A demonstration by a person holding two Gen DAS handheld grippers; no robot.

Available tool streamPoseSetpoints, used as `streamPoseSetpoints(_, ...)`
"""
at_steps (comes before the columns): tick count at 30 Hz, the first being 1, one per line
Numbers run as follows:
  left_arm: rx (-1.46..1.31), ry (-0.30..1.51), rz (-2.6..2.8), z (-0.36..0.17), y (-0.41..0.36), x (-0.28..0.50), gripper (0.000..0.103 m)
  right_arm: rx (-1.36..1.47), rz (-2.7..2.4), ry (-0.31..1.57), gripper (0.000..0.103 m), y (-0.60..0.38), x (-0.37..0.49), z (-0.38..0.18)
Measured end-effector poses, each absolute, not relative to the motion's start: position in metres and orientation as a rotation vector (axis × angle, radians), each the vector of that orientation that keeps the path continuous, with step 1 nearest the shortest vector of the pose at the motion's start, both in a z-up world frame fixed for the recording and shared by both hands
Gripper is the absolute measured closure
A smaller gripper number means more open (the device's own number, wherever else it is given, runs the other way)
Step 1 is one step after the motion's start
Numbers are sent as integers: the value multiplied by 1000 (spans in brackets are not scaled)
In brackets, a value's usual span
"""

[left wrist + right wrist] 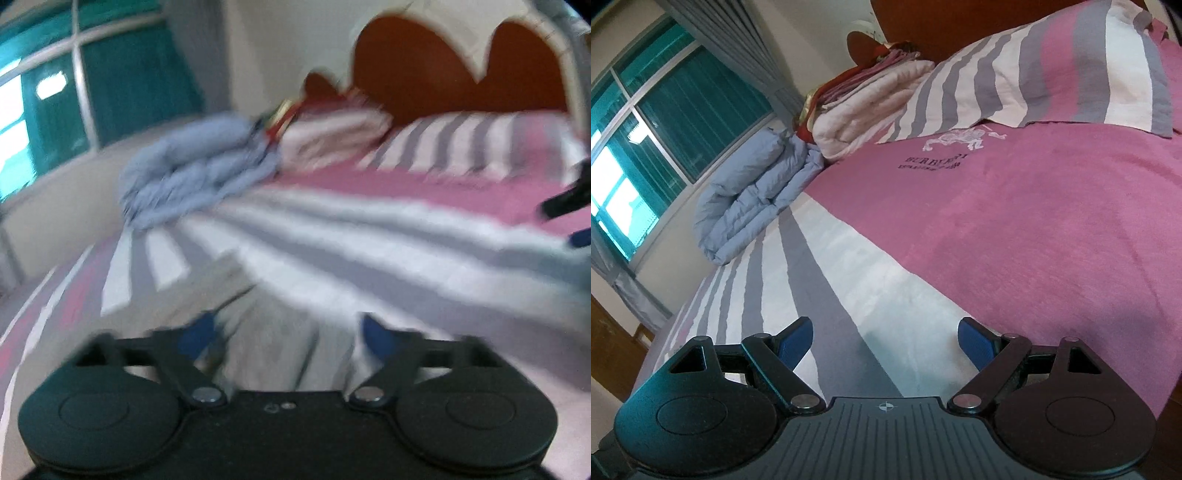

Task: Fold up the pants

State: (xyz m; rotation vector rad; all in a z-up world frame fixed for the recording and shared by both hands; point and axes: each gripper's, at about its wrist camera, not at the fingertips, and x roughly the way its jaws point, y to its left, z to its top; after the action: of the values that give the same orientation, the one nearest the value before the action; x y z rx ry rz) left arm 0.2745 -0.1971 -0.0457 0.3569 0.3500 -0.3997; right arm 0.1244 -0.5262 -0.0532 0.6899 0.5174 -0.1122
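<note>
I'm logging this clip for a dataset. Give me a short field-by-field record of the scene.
surface: bed with pink, grey and white striped cover
pants: pale grey fabric between the left gripper fingers; view blurred
left gripper: open
right gripper: open, holding nothing, over bed
far side: folded blue quilt, folded white bedding
pillow: striped, near headboard

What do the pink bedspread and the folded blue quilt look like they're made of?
Pink bedspread: seemingly a soft, matte terry-like woven fabric, with a fuzzy nap and stitched logo. Folded blue quilt: probably smooth padded fabric with fill, judging by its puffy, rounded folds and faint sheen.
</note>
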Motion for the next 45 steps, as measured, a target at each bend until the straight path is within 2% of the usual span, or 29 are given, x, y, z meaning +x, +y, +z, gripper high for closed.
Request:
streamPoseSetpoints(3,366,281,-418,-24,-181,248,16,682,-114,516,18,-524,121,-48)
streamPoseSetpoints(8,234,249,-222,-5,-80,217,16,684,-37,502,18,-502,115,-33)
streamPoseSetpoints(16,-239,487,138,-21,94,210,15,671,275,499,18,-410,133,-13)
streamPoseSetpoints(18,-364,500,152,-32,118,202,14,653,334,505,27,-383,137,-11)
streamPoseSetpoints(19,-403,507,144,-37,124,200,14,653,367,509,39,-371,140,-11)
streamPoseSetpoints(20,-426,518,134,-42,129,197,14,655,391,525,43,-360,144,-12)
streamPoseSetpoints(24,-462,555,148,-65,140,182,14,649,437,563,44,-323,156,-19)
streamPoseSetpoints(31,-487,548,119,-69,148,186,13,678,392,684,44,-289,193,-38)
streamPoseSetpoints(34,-501,545,117,-71,150,186,13,693,383,724,85,-282,214,-35)
streamPoseSetpoints(40,-489,550,111,-71,148,186,13,737,455,465,86,-309,200,1)
streamPoseSetpoints(41,-488,552,113,-71,148,187,13,699,414,494,86,-313,204,-8)
streamPoseSetpoints(44,-473,559,125,-71,144,188,12,726,292,772,83,-324,236,-61)
streamPoseSetpoints(45,-469,559,129,-70,143,189,12,780,328,757,79,-333,234,-67)
